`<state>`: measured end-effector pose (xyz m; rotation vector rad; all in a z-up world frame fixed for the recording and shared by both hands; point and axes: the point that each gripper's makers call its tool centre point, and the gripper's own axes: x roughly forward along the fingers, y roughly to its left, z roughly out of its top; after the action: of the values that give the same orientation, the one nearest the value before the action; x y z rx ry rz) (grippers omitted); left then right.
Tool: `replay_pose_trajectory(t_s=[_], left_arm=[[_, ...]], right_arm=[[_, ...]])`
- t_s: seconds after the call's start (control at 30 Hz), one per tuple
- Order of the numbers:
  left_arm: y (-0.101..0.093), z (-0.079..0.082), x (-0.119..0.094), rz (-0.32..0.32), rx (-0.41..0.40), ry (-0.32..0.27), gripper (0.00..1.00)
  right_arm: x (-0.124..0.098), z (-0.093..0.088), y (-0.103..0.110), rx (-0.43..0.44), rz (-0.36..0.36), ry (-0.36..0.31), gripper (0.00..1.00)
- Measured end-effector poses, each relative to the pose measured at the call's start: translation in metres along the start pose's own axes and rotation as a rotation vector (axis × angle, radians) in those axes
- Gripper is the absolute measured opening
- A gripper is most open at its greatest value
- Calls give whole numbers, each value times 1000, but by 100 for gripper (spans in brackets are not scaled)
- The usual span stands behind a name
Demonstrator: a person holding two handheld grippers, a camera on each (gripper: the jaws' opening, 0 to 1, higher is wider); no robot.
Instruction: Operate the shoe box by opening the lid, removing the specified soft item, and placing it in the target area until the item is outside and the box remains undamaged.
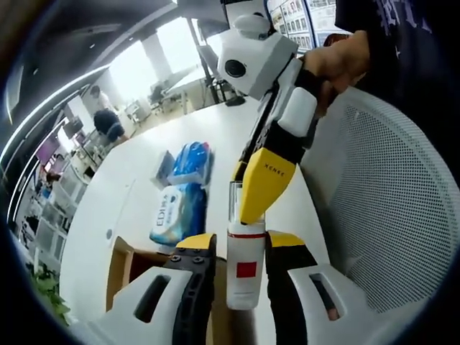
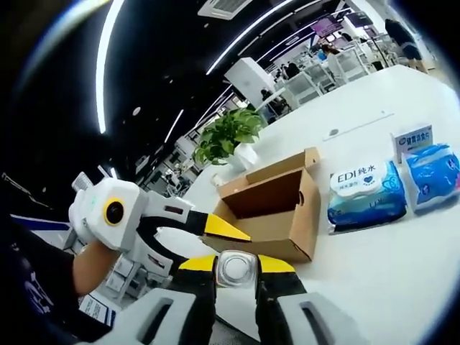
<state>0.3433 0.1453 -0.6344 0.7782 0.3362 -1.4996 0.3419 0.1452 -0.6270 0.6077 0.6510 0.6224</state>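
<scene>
- Two grippers meet on one white bottle (image 1: 246,277), which carries a red square label and a clear cap.
- Left gripper (image 1: 241,253), in the left gripper view: its black jaws with yellow tips rise from 6 o'clock and stand on either side of the bottle's body, clenched on it.
- Right gripper (image 1: 253,188) comes into that view from 1 o'clock, held by a hand (image 1: 343,63); its yellow jaw tip lies over the bottle's clear neck.
- In the right gripper view the right gripper (image 2: 236,264) has its yellow-tipped jaws closed on either side of the bottle (image 2: 236,269), seen end-on as a round clear cap at 6 o'clock.
- Left gripper (image 2: 215,231) shows there at 8 o'clock, held by a hand (image 2: 92,267).
- Cardboard shoe box (image 2: 277,212) stands on the white bench (image 2: 402,266) at the centre of the right gripper view, its lid flap raised and its inside in shadow; whether anything lies inside cannot be told.
- Two blue wet-wipe packs lie at 3 o'clock of the box: one marked "EDI" (image 2: 365,194), another (image 2: 433,172) just beside it, with a small box (image 2: 412,140) behind them.
- In the left gripper view the same packs (image 1: 178,214) (image 1: 192,162) lie at 10 o'clock of the bottle, and a corner of the shoe box (image 1: 123,266) shows at 8 o'clock.
- White mesh chair back (image 1: 392,201) stands at 3 o'clock.
- Potted green plant (image 2: 228,133) stands behind the box.
</scene>
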Motion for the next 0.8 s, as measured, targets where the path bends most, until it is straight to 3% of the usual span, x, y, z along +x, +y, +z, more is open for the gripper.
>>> replay_pose_trajectory(t_s=[0.23,0.8], left_arm=[[0,-3,-2,14,-45,-10,31],[5,-12,-8,92,-282,-67,48]], right_arm=[[-2,2,-5,-21,-14,7,15],[-6,11,-10,-138,-34,44,15]])
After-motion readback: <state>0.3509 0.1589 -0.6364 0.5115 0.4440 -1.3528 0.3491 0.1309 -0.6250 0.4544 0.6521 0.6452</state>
